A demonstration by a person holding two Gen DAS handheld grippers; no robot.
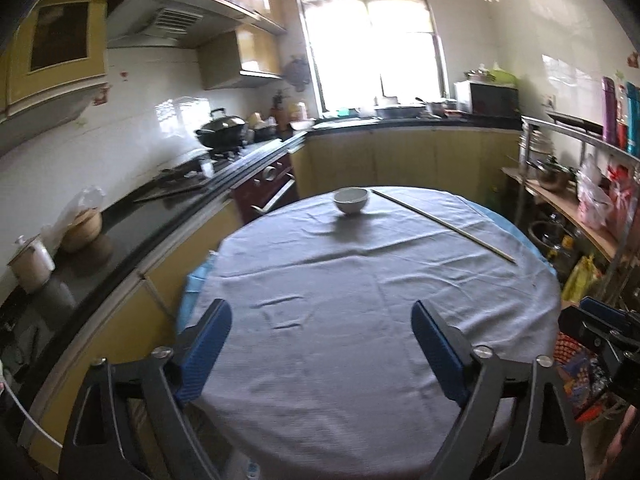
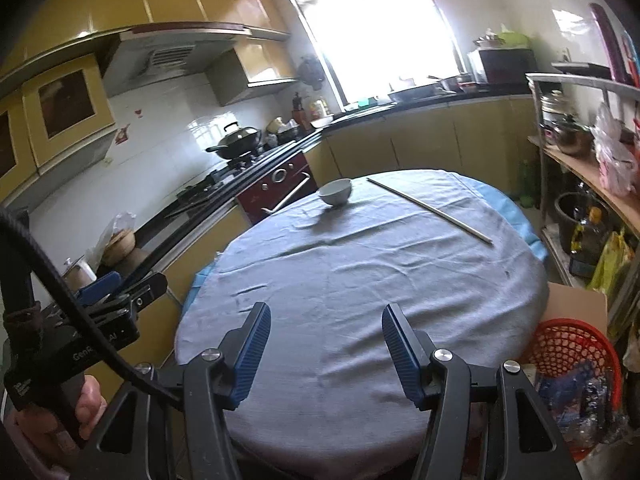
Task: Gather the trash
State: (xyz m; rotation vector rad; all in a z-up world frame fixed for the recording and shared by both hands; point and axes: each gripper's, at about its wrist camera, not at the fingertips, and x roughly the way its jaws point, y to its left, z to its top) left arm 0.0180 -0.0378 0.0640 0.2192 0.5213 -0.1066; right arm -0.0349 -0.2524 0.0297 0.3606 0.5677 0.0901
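Note:
A round table with a grey cloth (image 1: 360, 300) (image 2: 360, 272) fills both views. A white bowl (image 1: 351, 200) (image 2: 336, 193) stands at its far side. A pair of chopsticks (image 1: 444, 224) (image 2: 430, 210) lies to the right of the bowl. A red mesh basket (image 2: 560, 344) with wrappers inside stands on the floor at the table's right; it also shows in the left wrist view (image 1: 576, 368). My left gripper (image 1: 322, 312) is open and empty over the near table. My right gripper (image 2: 326, 312) is open and empty, to the right of the left one.
A black counter (image 1: 132, 216) with a stove, a wok (image 1: 222, 130) and jars runs along the left. Yellow cabinets (image 1: 400, 156) line the far wall under the window. A shelf rack (image 2: 580, 152) with pots and bags stands at the right. A cardboard box (image 2: 576, 300) sits behind the basket.

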